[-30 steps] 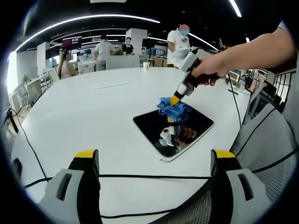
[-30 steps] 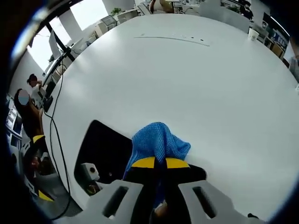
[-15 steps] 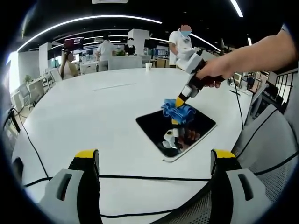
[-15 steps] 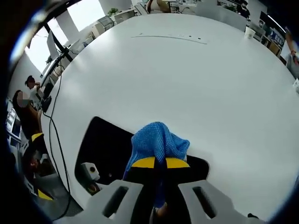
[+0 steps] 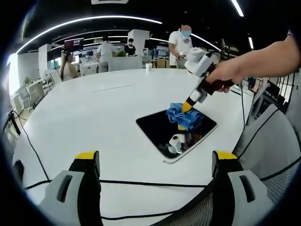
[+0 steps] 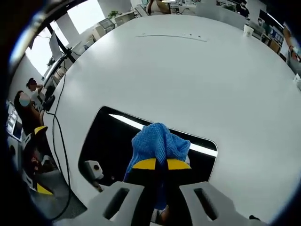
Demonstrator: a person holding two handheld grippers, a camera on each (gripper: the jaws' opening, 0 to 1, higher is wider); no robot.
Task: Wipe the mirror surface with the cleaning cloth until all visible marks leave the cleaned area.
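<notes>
While the left gripper [image 5: 153, 162] waits with its jaws wide apart at the near edge of the white table [image 5: 94, 108], the dark mirror [image 5: 176, 132] lies flat near the table's right edge. On it, the right gripper [image 6: 157, 165] pinches the blue cloth [image 6: 160, 141] and presses it down.

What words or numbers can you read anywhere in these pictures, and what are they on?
None can be read.
The screen high on the far wall shows something, but it is too small and blurred to read.
The mirror, the blue cloth, the white table and the paper cup show no lettering.
</notes>
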